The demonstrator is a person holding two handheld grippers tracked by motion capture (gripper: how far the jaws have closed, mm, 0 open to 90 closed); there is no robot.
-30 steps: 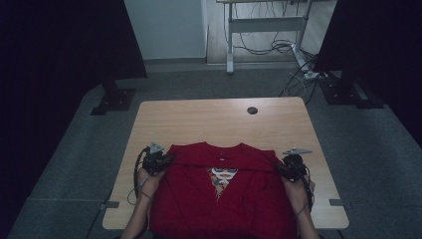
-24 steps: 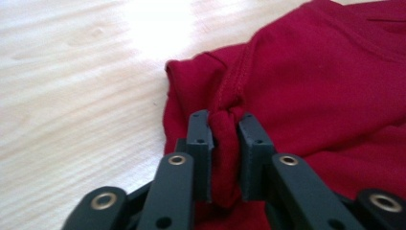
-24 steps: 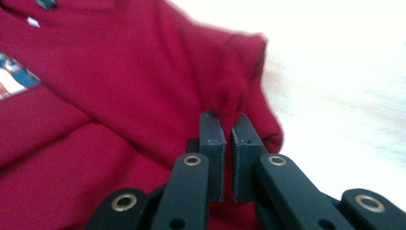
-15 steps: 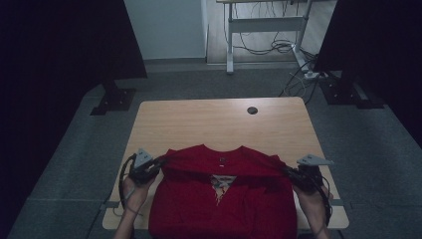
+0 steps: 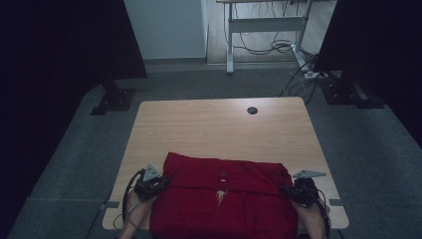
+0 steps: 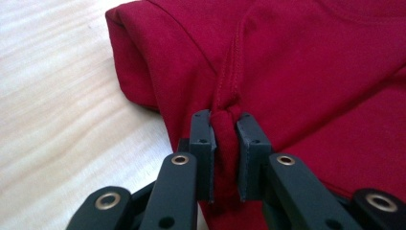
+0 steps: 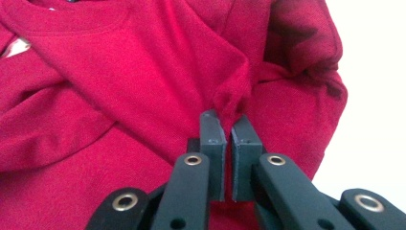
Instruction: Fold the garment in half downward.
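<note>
Red shirt (image 5: 224,199) lies folded at table (image 5: 219,124) near edge; we see left gripper (image 6: 225,136) and right gripper (image 7: 226,125) each clamping a fabric pinch.

My light wooden table (image 5: 199,129) carries the red shirt (image 5: 224,199) between my grippers, and a small dark round grommet (image 5: 252,110) sits well beyond them.

Shirt (image 5: 221,199) on table's (image 5: 209,129) near edge, between hand-held grippers
</note>
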